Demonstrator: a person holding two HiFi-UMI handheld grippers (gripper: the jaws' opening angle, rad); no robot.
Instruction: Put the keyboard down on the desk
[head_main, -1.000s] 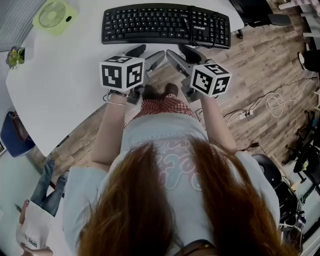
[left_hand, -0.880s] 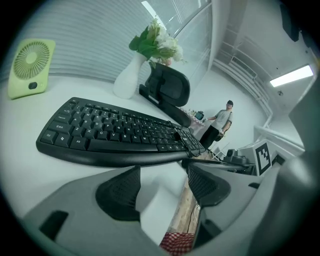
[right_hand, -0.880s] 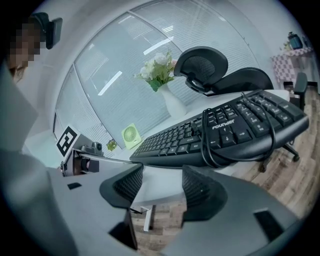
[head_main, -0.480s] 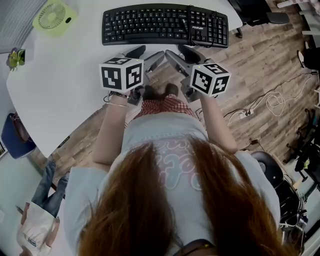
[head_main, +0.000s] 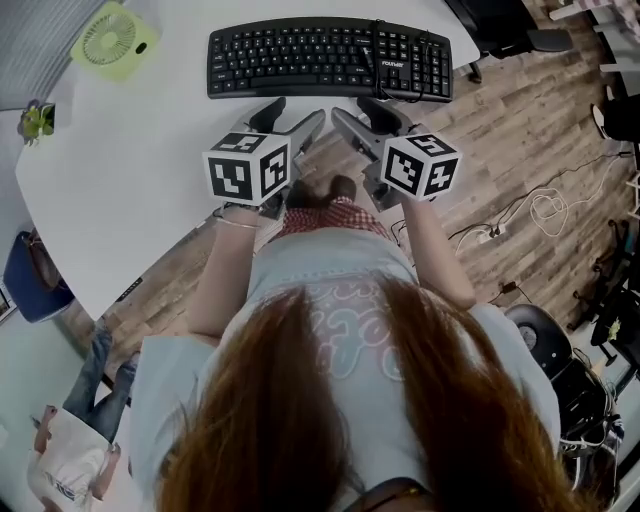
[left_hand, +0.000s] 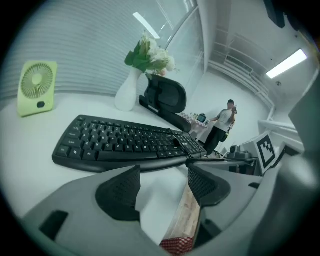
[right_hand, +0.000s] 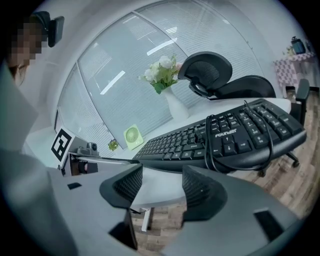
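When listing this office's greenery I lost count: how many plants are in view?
2. A vase of flowers stands behind the keyboard; a small potted plant sits at the desk's left edge near the green fan. Others may be hidden.

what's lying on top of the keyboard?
A black cable is looped across the right end of the keyboard, over the keys there. Nothing else lies on it. Where the loop passes under the keyboard is hidden.
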